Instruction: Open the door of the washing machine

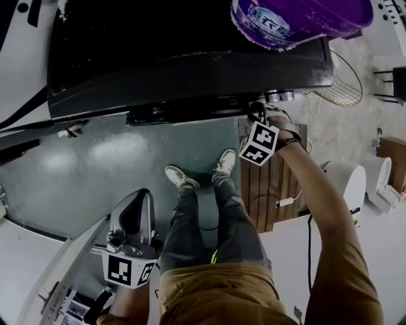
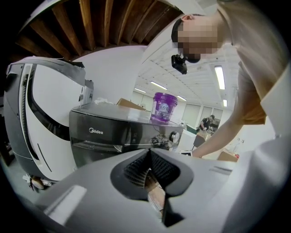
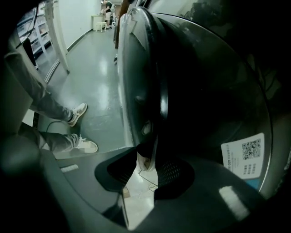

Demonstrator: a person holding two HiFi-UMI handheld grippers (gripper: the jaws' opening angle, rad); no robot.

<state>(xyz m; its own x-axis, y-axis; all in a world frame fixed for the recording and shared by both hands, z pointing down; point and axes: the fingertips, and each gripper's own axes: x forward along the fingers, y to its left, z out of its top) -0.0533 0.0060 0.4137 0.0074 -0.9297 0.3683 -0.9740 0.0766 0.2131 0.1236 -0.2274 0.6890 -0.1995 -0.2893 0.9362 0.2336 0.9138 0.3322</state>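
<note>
**Right claw on washer door rim, left claw idle**

The left claw (image 1: 141, 202) sits low on the left over the green floor (image 1: 76, 171). It is clenched with nothing in it, and the left gripper view shows its pads (image 2: 157, 166) meeting at the tips. Open floor lies between it and the washing machine (image 1: 184, 57), whose front edge runs across the top of the head view. The shoes (image 1: 181, 178) stand mid-floor near that edge.

The right claw (image 1: 257, 113) is at the front edge right of centre, pointing steeply down, with its tips lost under the edge in the head view. The right gripper view shows it grasping the rim of the round door (image 3: 136, 91) on the machine's front. There is free floor left of the rim and a white sticker (image 3: 243, 157) to the right.

A purple tub (image 1: 298, 16) stands on the machine's top at the right. A wooden board (image 1: 263, 197) lies right of the legs.

The door shows only in the right gripper view. The machine's front panel shows only in the left gripper view.
</note>
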